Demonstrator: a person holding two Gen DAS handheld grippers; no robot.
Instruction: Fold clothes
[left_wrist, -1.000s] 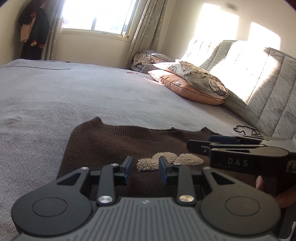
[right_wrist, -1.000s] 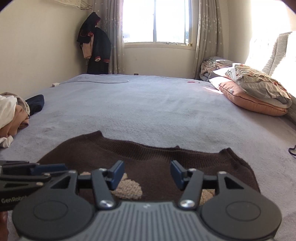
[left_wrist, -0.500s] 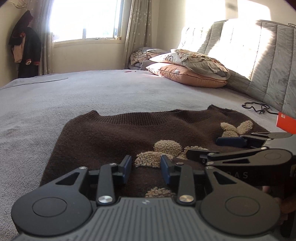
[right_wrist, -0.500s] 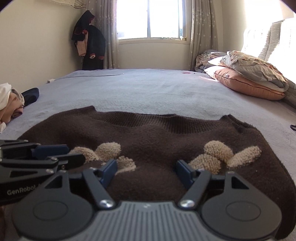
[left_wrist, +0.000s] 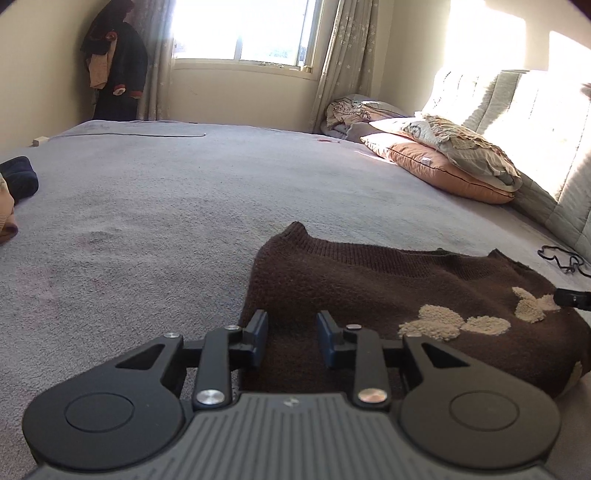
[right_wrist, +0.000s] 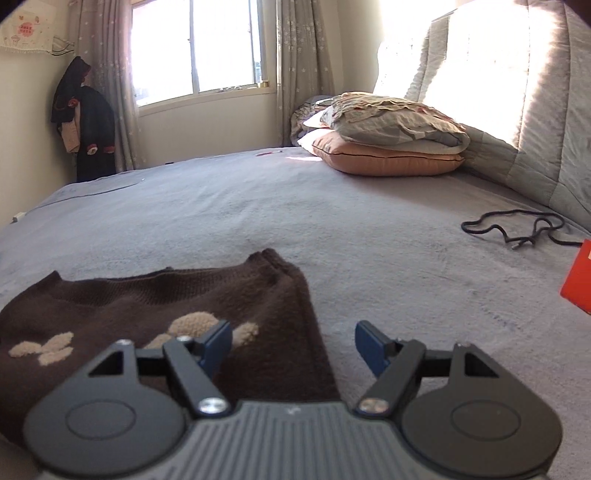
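Working on a dark brown knitted sweater with beige fleecy patches (left_wrist: 369, 280), spread flat on the grey plush bed cover (left_wrist: 147, 221) at the near side of the bed, ribbed band toward the far side, well apart from the stacked pillows (left_wrist: 443, 173) by the padded grey headboard (right_wrist: 546, 110) on the right. Placing the left gripper (left_wrist: 291, 332) low over the sweater's near left corner, jaws narrow and closing, brown knit showing in the gap but nothing pinched between the blue pads, presumably to take that corner. Setting the right gripper (right_wrist: 293, 343) over the sweater's right edge (right_wrist: 147, 302), jaws wide and opening, left pad above the knit, right pad above bare cover, the edge between them and not gripped. Judging from this spread, one tool at each near corner, likely lining up for a lift of the near edge and a fold toward the far ribbed band. Lying flat and roughly squared, so probably mid-task, with a fold yet to make. Worth noting a loose black cord (right_wrist: 517, 229) and a flat orange-red item (right_wrist: 578, 284) on the cover to the right, near but clear of the sweater. Thick, soft knit, likely to sag and bunch unless both corners rise together.
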